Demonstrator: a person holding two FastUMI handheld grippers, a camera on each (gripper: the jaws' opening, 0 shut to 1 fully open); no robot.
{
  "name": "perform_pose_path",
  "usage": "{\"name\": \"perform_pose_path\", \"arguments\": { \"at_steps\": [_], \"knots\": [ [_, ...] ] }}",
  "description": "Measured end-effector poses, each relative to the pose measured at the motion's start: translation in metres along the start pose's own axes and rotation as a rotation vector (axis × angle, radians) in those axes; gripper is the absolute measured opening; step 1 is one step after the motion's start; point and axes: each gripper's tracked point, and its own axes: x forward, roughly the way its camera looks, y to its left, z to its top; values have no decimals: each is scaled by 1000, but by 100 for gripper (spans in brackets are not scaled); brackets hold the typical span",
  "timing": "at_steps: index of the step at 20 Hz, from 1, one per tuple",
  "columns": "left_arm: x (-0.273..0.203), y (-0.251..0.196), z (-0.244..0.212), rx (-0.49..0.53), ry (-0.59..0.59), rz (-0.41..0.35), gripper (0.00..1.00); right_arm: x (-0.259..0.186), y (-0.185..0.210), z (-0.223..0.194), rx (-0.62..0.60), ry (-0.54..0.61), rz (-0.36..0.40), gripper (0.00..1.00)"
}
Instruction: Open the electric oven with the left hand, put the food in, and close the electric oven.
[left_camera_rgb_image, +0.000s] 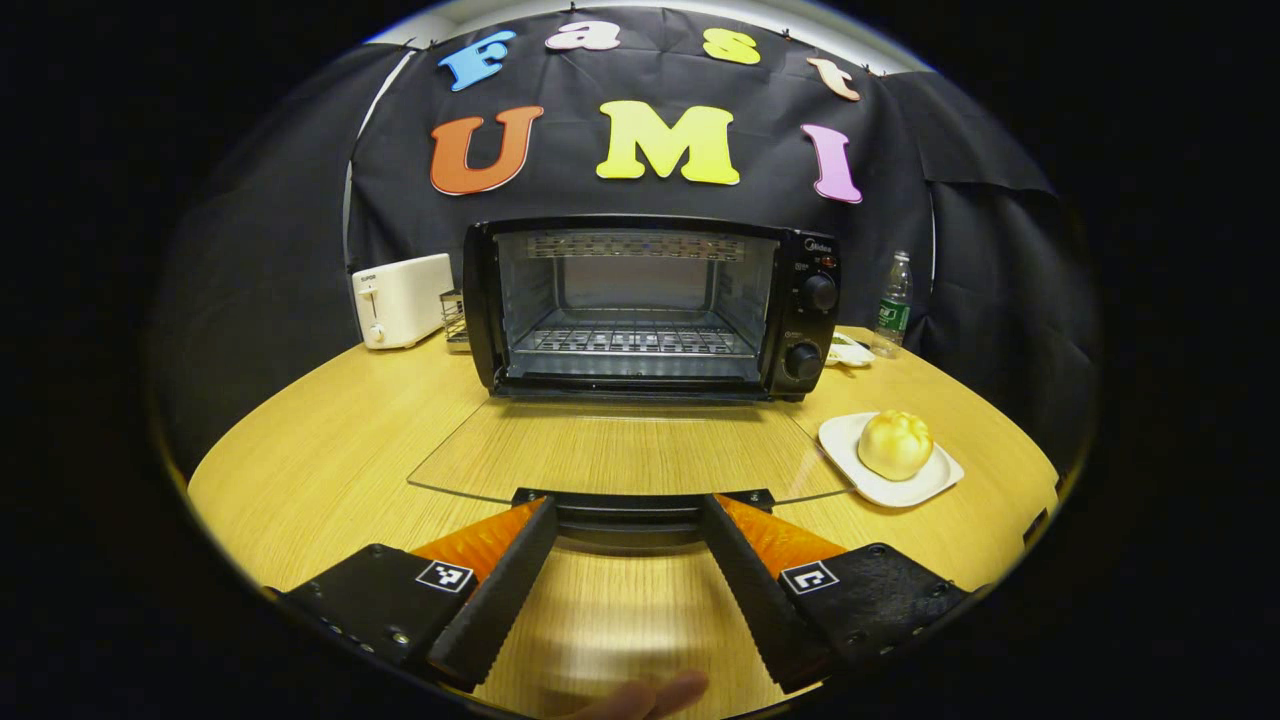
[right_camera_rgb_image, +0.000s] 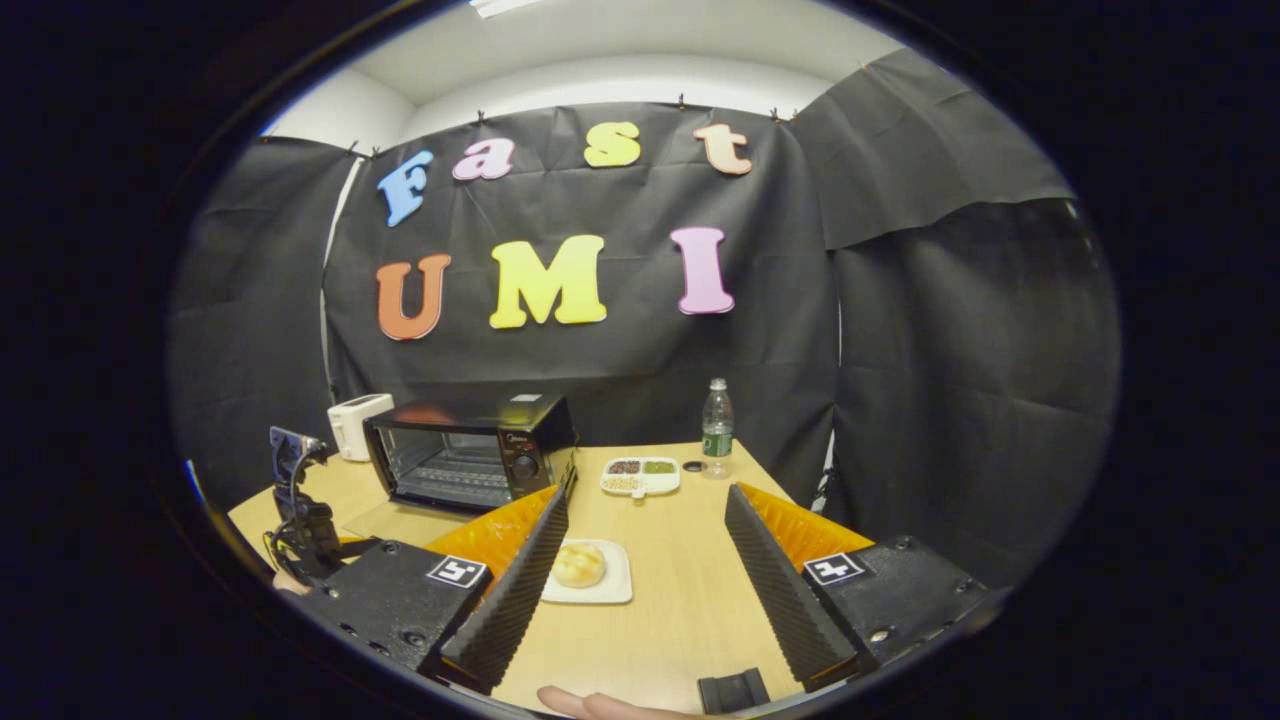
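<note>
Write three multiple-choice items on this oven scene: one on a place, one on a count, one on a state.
1. Where does the bun lie?
A. on the oven rack
B. on a white plate
C. on the toaster

2. How many knobs show on the oven front?
A. two
B. four
C. none

3. How does the oven door stand?
A. shut
B. half raised
C. folded down flat

Answers: 1 B, the bun sits on the white plate right of the oven; 2 A, two black knobs sit one above the other; 3 C, the glass door lies flat over the table, the rack bare.
</note>
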Motion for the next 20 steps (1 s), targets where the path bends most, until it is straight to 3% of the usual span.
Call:
{"name": "perform_pose_path", "arguments": {
  "at_steps": [6, 14, 20],
  "knots": [
    [-52, -1, 66, -29, -113, -42, 95, 35, 16, -12, -4, 19, 39, 97],
    [-123, 25, 162, 1, -291, 38, 94, 75, 21, -29, 10, 60, 69, 97],
    [-162, 38, 224, 6, -445, 103, 94, 130, 31, -81, -7, 209, 75, 97]
  ]
}}
